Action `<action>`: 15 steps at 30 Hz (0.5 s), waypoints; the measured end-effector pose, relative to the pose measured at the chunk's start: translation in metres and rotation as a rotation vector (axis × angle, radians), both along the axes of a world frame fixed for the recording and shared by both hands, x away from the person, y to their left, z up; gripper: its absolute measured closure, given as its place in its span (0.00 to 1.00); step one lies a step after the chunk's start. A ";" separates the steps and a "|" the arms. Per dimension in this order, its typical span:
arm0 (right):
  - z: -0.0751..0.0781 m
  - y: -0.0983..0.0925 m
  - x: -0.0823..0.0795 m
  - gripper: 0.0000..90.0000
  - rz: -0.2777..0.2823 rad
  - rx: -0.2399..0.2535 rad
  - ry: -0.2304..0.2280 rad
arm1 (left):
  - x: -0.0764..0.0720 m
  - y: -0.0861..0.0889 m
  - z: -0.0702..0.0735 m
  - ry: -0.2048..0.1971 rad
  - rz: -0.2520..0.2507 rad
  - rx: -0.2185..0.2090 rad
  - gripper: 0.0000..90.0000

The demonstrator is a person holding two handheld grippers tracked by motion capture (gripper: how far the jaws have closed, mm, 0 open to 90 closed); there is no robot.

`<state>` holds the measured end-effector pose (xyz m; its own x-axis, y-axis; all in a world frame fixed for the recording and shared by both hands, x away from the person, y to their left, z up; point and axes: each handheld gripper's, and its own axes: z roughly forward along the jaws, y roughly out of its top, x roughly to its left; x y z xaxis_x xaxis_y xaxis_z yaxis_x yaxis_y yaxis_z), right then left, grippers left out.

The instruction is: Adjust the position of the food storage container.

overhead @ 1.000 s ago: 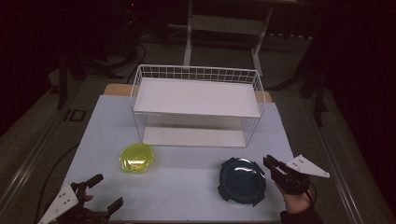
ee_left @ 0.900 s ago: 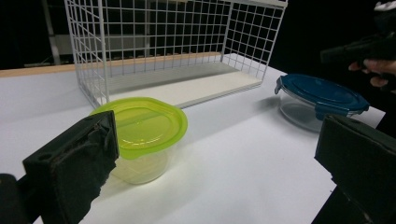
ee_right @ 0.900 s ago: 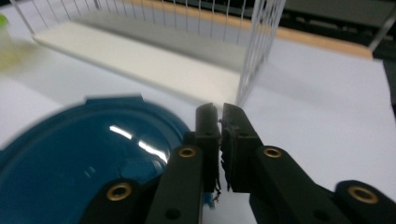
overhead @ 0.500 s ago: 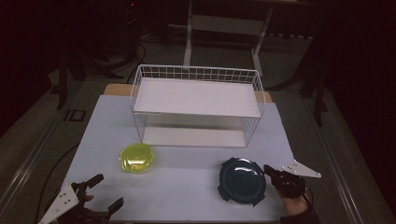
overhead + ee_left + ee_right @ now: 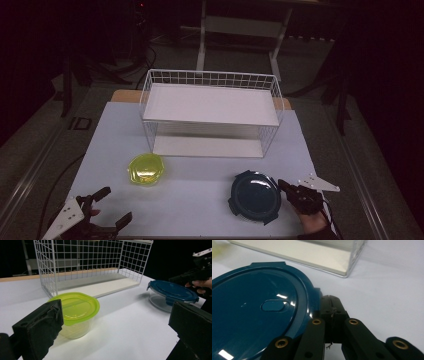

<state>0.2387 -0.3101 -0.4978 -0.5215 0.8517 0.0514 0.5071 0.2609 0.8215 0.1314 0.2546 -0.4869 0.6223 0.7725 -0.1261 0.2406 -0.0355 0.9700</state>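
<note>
The right tool (image 5: pixel 332 315), jaws pressed together, empty, rests beside the blue-lidded container (image 5: pixel 255 196), likely to nudge it; the left tool (image 5: pixel 106 207) waits spread.

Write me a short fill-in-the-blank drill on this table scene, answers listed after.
1. The container nearest the left gripper has a ____ lid.
2. The jaws of the right gripper are ____, beside the blue-lidded container.
3. The white rack behind both containers is made of ____.

Missing words: yellow; shut; wire
</note>
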 end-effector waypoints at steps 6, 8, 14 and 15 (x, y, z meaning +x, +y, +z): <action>0.001 -0.006 -0.008 1.00 0.017 0.029 0.017 | 0.000 0.000 0.000 -0.002 -0.003 0.003 0.00; 0.001 -0.010 -0.008 1.00 -0.008 0.026 0.016 | 0.000 0.000 0.000 -0.002 -0.002 0.003 0.00; -0.004 -0.008 -0.010 1.00 0.016 0.011 0.046 | 0.000 -0.001 0.000 -0.002 -0.004 0.004 0.00; -0.004 -0.006 -0.010 1.00 0.014 -0.011 0.042 | 0.000 -0.001 0.000 -0.002 -0.004 0.004 0.00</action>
<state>0.2284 -0.3162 -0.5014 -0.5310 0.8450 0.0642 0.5374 0.2772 0.7965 0.1312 0.2539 -0.4869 0.6253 0.7708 -0.1217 0.2387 -0.0405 0.9703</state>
